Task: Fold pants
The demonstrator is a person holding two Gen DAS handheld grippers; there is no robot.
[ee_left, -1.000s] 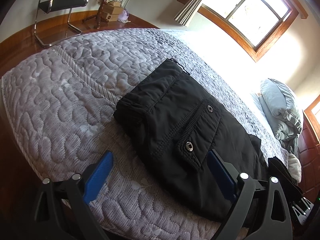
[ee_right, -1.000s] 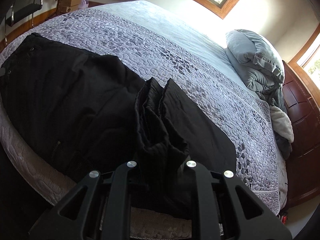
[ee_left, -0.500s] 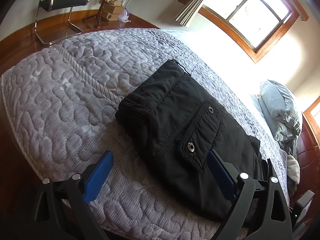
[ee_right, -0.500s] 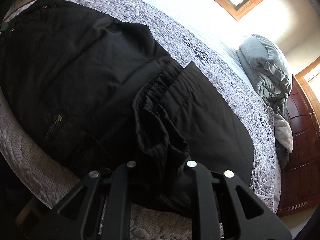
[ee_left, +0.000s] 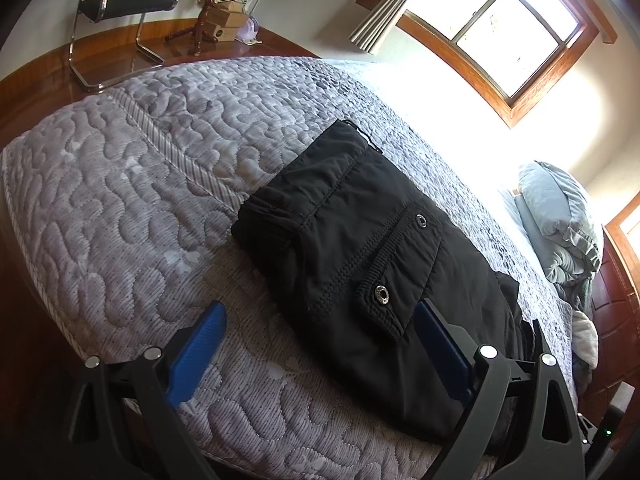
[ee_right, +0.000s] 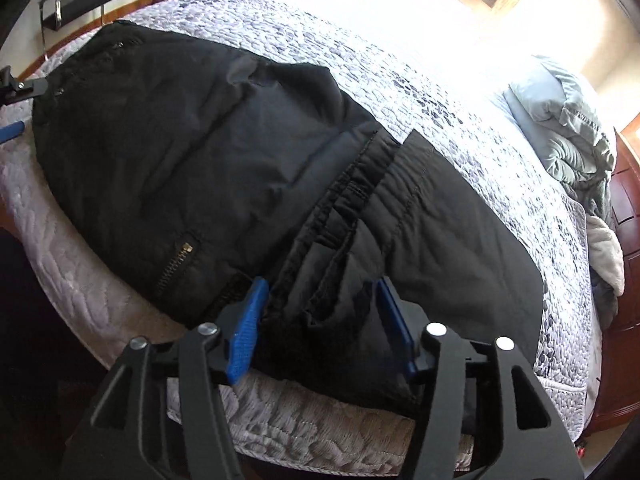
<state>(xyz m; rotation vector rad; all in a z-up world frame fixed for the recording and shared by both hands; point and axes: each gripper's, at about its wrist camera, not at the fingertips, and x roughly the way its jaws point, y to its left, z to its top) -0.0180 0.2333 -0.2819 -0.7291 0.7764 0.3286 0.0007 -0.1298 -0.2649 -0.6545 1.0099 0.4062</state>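
Note:
Black pants [ee_left: 360, 248] lie folded on the grey quilted bed [ee_left: 120, 184], a snap-button pocket flap facing up. My left gripper [ee_left: 318, 352] stands open just above the near edge of the bed, its right blue pad [ee_left: 440, 348] over the pants and its left pad over bare quilt. In the right wrist view the pants [ee_right: 192, 160] stretch across the bed, with the gathered waistband [ee_right: 352, 196] laid over them. My right gripper [ee_right: 320, 320] is low over that end and its jaws are opening. The bunched black fabric sits loosely between the blue pads [ee_right: 248, 320], which no longer squeeze it.
A rumpled grey duvet and pillow [ee_right: 568, 128] lie at the head of the bed by a wooden headboard. A black chair [ee_left: 128, 4] and a clothes stand with boxes [ee_left: 224, 20] stand on the wooden floor beyond the foot. A window [ee_left: 500, 28] is behind.
My right gripper came down toward the bed with the bunched waistband and then spread its jaws, letting the fabric settle onto the pants. My left gripper stayed still and open.

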